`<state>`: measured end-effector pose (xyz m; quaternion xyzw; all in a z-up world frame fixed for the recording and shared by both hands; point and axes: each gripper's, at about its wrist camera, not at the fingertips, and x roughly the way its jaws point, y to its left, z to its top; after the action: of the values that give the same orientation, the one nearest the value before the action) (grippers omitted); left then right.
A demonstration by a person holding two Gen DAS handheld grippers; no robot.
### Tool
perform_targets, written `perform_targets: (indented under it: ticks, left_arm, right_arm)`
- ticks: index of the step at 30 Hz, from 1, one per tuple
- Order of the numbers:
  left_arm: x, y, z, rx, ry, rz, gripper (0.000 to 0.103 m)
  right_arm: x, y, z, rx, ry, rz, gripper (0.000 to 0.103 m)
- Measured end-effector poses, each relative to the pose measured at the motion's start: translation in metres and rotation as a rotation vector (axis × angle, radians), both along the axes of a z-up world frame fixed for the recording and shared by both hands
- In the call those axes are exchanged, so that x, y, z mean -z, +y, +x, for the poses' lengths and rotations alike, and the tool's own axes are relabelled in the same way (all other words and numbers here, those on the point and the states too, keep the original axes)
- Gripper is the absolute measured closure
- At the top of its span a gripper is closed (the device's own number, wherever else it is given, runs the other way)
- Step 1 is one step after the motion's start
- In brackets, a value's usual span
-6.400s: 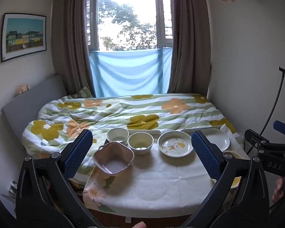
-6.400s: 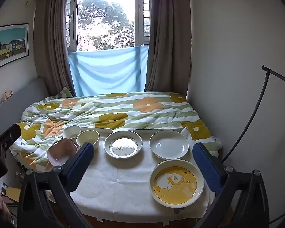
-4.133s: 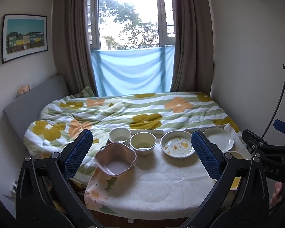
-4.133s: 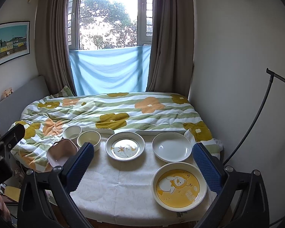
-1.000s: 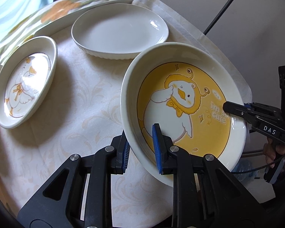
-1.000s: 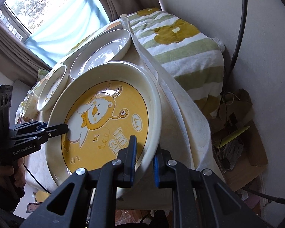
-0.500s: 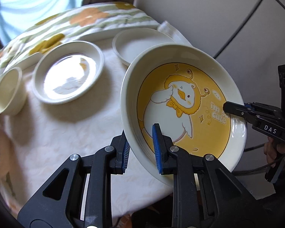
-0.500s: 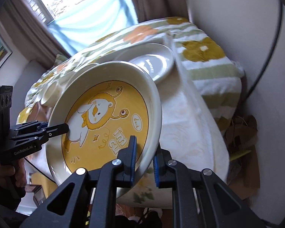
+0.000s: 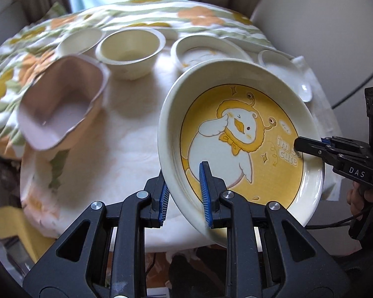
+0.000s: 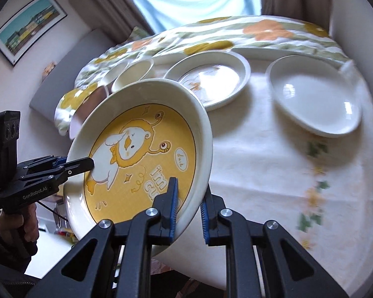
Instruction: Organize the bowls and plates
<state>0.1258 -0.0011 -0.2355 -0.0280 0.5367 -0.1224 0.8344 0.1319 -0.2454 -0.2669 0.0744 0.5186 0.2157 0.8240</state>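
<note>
While both tools, left (image 9: 184, 193) and right (image 10: 188, 207), clamp opposite rims, the yellow plate (image 9: 241, 144) hangs tilted above the surface (image 9: 126, 134).

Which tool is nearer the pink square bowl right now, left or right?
Left. The left tool grips the yellow duck plate on the rim facing the pink square bowl; the right tool grips the opposite rim, farther away.
</note>
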Motion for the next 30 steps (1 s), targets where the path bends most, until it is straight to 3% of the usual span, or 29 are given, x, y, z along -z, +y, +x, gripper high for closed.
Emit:
perform_targets:
  ticks: [8, 13, 24, 30]
  left_arm:
    - [0.042, 0.07, 0.009, -0.095, 0.053, -0.01, 0.084]
    - [0.06, 0.087, 0.02, -0.097, 0.076, -0.026, 0.084]
    - [0.073, 0.102, 0.018, -0.086, 0.066, -0.059, 0.084]
    - [0.073, 0.1, 0.022, -0.083, 0.089, -0.051, 0.082]
  right_arm:
    - [0.038, 0.071, 0.023, -0.076, 0.057, 0.0, 0.087]
    - [0.053, 0.093, 0.035, -0.068, 0.073, -0.008, 0.087]
    - [0.059, 0.103, 0.031, -0.09, 0.047, -0.088, 0.085]
    - [0.061, 0.101, 0.033, -0.058, 0.062, -0.065, 0.085]
